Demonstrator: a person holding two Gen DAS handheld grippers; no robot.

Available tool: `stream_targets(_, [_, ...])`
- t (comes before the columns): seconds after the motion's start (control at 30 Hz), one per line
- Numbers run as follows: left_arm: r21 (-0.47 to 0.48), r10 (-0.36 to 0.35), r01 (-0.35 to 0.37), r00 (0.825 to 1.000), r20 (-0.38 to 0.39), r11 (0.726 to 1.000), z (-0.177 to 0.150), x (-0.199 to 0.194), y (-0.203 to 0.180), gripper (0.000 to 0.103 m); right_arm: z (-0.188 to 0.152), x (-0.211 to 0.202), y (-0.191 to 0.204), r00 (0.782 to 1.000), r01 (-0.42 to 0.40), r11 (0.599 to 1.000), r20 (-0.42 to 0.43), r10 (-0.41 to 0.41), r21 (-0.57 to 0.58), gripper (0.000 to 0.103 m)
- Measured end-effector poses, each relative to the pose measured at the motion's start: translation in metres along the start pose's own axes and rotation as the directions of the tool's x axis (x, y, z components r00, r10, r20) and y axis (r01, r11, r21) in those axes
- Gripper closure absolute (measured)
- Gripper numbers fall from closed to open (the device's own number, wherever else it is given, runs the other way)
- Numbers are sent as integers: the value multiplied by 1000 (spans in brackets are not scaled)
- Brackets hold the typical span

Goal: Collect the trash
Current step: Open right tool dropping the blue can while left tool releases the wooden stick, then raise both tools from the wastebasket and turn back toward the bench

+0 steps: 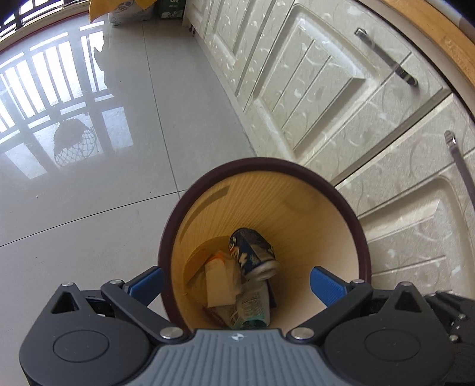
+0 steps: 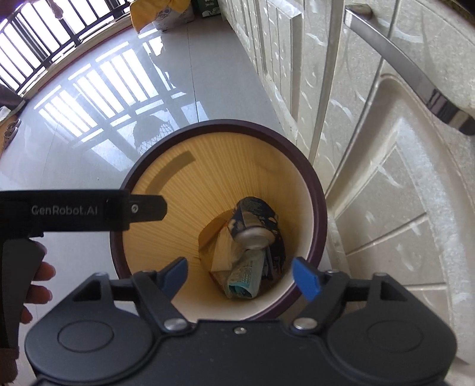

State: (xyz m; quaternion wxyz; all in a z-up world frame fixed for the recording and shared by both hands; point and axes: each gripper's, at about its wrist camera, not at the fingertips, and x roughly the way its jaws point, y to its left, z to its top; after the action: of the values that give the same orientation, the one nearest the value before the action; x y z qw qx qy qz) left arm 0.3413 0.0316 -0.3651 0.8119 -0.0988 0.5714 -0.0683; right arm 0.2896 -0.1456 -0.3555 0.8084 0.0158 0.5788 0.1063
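Observation:
A round trash bin with a dark brown rim (image 1: 207, 181) (image 2: 148, 160) and ribbed yellow inside stands on the floor against the cabinets. In it lie a dark blue drink can (image 1: 252, 252) (image 2: 255, 219), a tan paper piece (image 1: 219, 285) (image 2: 222, 252) and a green-white wrapper (image 1: 252, 308) (image 2: 245, 279). My left gripper (image 1: 237, 282) is open and empty above the bin's mouth. My right gripper (image 2: 240, 277) is open and empty above the bin too. The left gripper's body (image 2: 74, 210) shows at the left in the right wrist view.
White embossed cabinet doors (image 1: 341, 89) (image 2: 400, 193) with metal handles (image 1: 386, 56) (image 2: 409, 77) run along the right. Glossy grey floor tiles (image 1: 89, 193) (image 2: 74, 148) lie to the left. A yellow bag and boxes (image 1: 127, 9) (image 2: 160, 12) stand at the far end, by a railing (image 2: 29, 44).

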Motion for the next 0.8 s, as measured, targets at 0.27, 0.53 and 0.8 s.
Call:
stream_targets(0.27, [13, 50, -50, 998, -35, 999, -17, -11, 15, 0, -5, -9, -6, 999, 32, 999, 1, -32, -11, 0])
stream_targets(0.53, [20, 85, -84, 994, -72, 996, -41, -21, 26, 0, -5, -19, -5, 997, 70, 997, -10, -70, -21, 0])
stream_targets(0.8, [28, 102, -100, 991, -83, 995, -55, -38, 26, 0, -8, -33, 0, 996, 86, 996, -4, -86, -39, 0])
